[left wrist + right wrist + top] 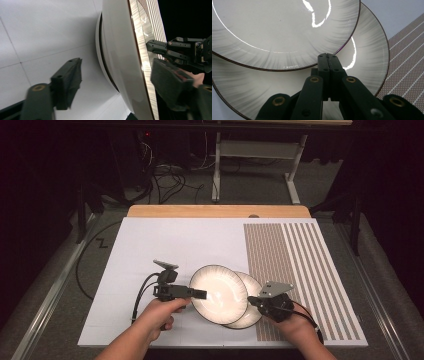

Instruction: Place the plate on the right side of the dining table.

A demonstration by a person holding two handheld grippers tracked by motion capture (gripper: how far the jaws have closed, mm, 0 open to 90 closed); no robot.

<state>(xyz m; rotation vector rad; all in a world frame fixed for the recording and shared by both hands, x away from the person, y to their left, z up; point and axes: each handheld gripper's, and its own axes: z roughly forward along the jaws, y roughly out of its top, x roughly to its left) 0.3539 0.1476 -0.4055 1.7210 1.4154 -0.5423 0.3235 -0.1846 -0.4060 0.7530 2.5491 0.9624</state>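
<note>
Two white plates with dark rims overlap near the front of the mat. The upper plate [220, 292] [120, 50] [282, 32] leans partly on the lower plate [253, 318] [367, 50]. My left gripper [202, 294] [117, 67] is open and straddles the upper plate's left rim, one jaw under it with a gap, the other against its top face. My right gripper [251, 301] [328, 56] is shut with nothing between its jaws, its tips over the lower plate right at the upper plate's rim. The left gripper view also catches the right gripper's tips [155, 46].
The plates lie on a white mat [165, 240] whose right part is brown-and-white striped [300, 260]. A wooden table edge [215, 211] runs along the back. Beyond it are cables and a desk frame on the floor.
</note>
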